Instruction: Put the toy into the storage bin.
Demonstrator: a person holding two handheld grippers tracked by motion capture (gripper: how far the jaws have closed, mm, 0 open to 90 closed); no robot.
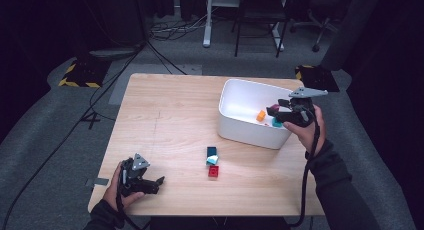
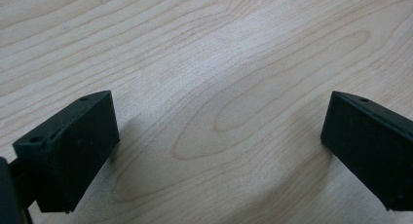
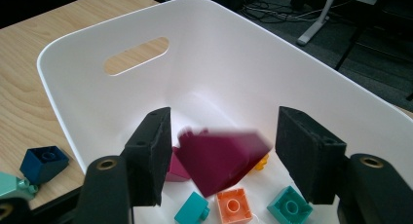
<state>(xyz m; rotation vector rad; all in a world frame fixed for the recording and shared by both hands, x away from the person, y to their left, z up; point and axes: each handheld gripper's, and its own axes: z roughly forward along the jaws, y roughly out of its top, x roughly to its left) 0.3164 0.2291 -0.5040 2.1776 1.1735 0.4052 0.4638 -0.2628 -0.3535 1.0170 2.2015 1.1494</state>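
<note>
The person is putting toy bricks into the white bin [image 1: 248,132], one by one. The right gripper [image 3: 221,151] is above the bin, and its jaws stand apart. Between them a dark red brick [image 3: 221,160] looks blurred and tilted; it touches neither jaw, so I judge it is just released and is dropping into the bin. Under it lie an orange brick [image 3: 234,206], two teal bricks [image 3: 290,206] and a small yellow piece [image 3: 263,161].

The left gripper [image 1: 161,181] rests low at the near left part of the table [image 1: 170,115]. Its jaws are wide apart with nothing between them, only bare wood.

Three bricks remain on the table in front of the bin: a dark blue brick [image 1: 212,151], a light teal brick [image 1: 213,160] touching it, and a red brick [image 1: 214,171] just beside.

To do this step well, I think the hand should keep the jaws apart and over the middle of the bin, not near the wall, so the brick cannot bounce out. Then lift straight up before going to the next brick, so the jaws do not catch the rim.
</note>
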